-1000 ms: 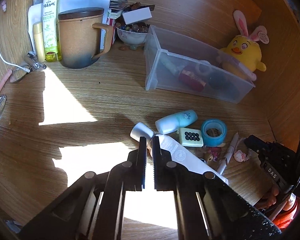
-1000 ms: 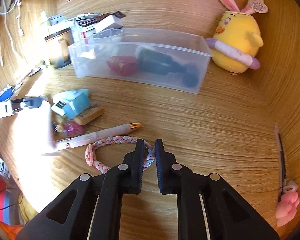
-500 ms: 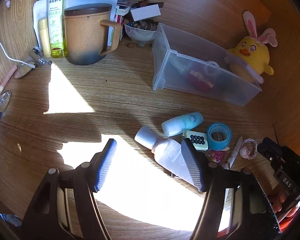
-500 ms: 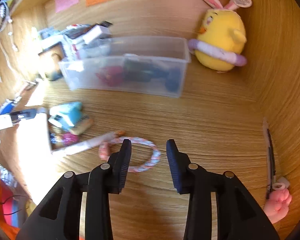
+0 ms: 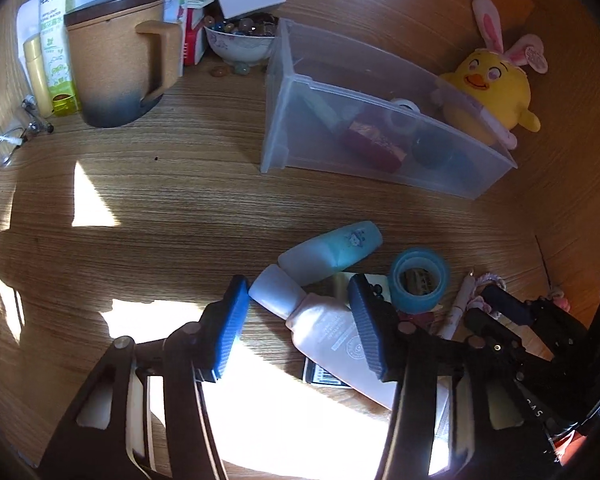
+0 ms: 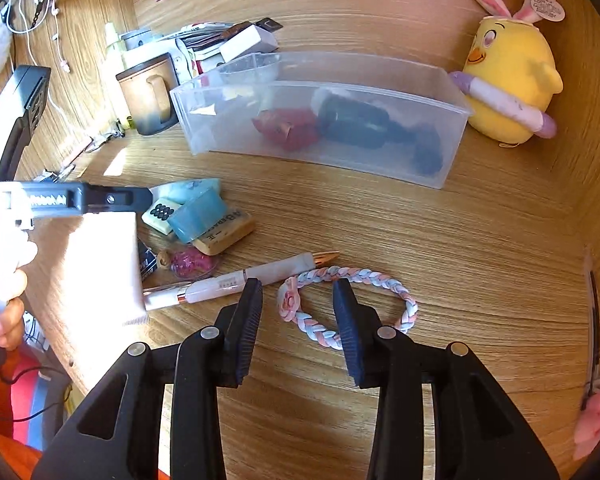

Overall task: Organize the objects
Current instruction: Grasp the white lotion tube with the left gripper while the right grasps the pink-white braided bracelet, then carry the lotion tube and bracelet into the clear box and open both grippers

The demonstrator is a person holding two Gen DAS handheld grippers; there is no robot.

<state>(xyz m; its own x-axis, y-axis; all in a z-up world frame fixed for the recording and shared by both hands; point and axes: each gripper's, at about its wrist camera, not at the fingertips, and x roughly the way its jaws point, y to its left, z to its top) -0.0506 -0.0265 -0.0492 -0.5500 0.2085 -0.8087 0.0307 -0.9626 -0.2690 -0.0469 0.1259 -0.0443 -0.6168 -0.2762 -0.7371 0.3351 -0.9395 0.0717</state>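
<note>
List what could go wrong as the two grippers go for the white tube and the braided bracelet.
1. The left gripper is closing around the white tube, whose cap touches the teal bottle; the grab may knock the bottle, which could roll.
2. The right gripper straddles one side of the braided bracelet, open. The pink pen lies just beside its left finger, so it may get nudged or pinched too.

Harsh sun patches, deep shadows, fisheye warping
</note>
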